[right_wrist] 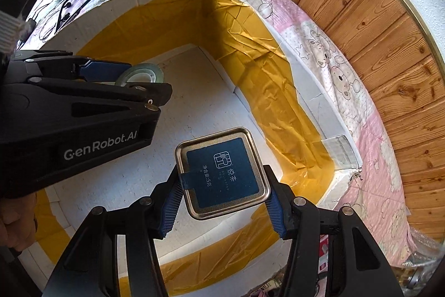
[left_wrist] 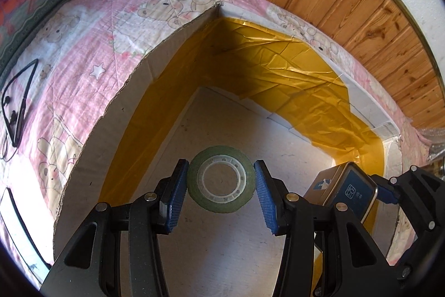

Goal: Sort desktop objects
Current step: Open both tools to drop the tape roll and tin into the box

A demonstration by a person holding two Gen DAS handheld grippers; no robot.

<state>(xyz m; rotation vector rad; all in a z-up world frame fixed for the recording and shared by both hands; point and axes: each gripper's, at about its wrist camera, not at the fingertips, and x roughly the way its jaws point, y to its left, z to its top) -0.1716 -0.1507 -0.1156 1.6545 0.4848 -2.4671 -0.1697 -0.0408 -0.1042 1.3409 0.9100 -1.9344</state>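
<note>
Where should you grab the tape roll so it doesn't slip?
Grab the tape roll by its outer green rim, one pad on each opposite side, coming from above. It's round and faces the left gripper flat-on, so the widest part gives both pads an even hold. Its blue pads already sit there, and it probably won't slip.

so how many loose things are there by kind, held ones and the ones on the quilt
tape roll: 1
tin: 1
neckband earphones: 1
total: 3
</note>
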